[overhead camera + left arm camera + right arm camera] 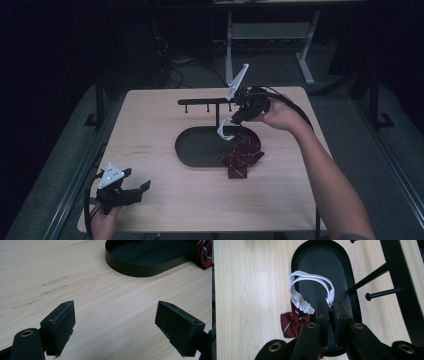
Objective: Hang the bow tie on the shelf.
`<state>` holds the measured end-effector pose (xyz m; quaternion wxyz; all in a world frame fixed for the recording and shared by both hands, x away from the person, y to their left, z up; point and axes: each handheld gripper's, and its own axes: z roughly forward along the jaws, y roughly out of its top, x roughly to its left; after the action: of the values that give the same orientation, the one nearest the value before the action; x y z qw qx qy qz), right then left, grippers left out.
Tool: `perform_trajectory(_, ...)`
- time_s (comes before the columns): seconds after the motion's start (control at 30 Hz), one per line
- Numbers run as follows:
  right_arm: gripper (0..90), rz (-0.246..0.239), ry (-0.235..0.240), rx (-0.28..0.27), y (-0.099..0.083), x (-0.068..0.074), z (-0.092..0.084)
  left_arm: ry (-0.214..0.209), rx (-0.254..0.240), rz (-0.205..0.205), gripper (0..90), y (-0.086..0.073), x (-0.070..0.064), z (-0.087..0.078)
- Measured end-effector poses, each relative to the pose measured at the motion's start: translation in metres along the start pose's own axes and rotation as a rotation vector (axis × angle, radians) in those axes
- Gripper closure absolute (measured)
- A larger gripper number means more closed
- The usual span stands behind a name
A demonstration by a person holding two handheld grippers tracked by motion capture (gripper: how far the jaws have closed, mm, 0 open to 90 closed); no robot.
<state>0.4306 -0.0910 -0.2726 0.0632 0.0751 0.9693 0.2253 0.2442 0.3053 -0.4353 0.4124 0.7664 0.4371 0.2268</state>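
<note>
Dark room, pale wooden bench (pixel 150 130) under the lamp. A black oval tray (pixel 192 150) sits mid-bench, with a black peg rack (pixel 205 102) rising behind it. Right gripper (pixel 329 307) hangs above the tray's far end, jaws pinched tight on a white elastic strap (pixel 308 281). The strap loops down to a red striped bow tie (pixel 242 157), which lies over the tray's right rim and onto the wood. Left gripper (pixel 131 192) rests at the near left corner, jaws spread wide, nothing between them.
</note>
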Motion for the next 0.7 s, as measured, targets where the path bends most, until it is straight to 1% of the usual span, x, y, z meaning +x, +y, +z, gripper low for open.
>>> perform_trajectory(0.13, 83.9, 0.011, 0.002, -0.010, 0.001, -0.004, 0.000, 0.001, -0.002, -0.002, 16.1, 0.000, 0.000, 0.000)
perform_trajectory(0.37, 84.0, 0.020, -0.009, 0.005, 0.005, -0.011, -0.002, 0.004, -0.001, -0.012, 16.1, 0.000, 0.001, 0.000)
perform_trajectory(0.43, 83.9, 0.022, -0.016, 0.014, 0.007, -0.014, -0.002, 0.005, 0.000, -0.011, 16.1, 0.000, 0.001, -0.001)
perform_trajectory(0.47, 84.0, 0.020, -0.018, 0.011, 0.008, -0.015, -0.002, 0.005, -0.001, -0.010, 16.1, 0.000, 0.002, -0.001)
perform_trajectory(0.5, 84.0, 0.026, -0.014, 0.009, 0.008, -0.016, -0.002, 0.005, -0.002, -0.011, 16.1, 0.000, 0.002, -0.001)
perform_trajectory(0.57, 84.0, 0.039, -0.021, 0.018, 0.009, -0.019, -0.001, 0.005, -0.002, -0.009, 16.1, 0.000, 0.001, -0.001)
perform_trajectory(0.63, 84.0, 0.042, -0.020, 0.018, 0.009, -0.021, -0.001, 0.009, 0.002, -0.005, 16.1, 0.000, 0.002, -0.001)
perform_trajectory(0.7, 84.0, 0.049, -0.024, 0.018, 0.010, -0.023, -0.001, 0.007, -0.002, -0.011, 16.1, -0.001, 0.002, 0.000)
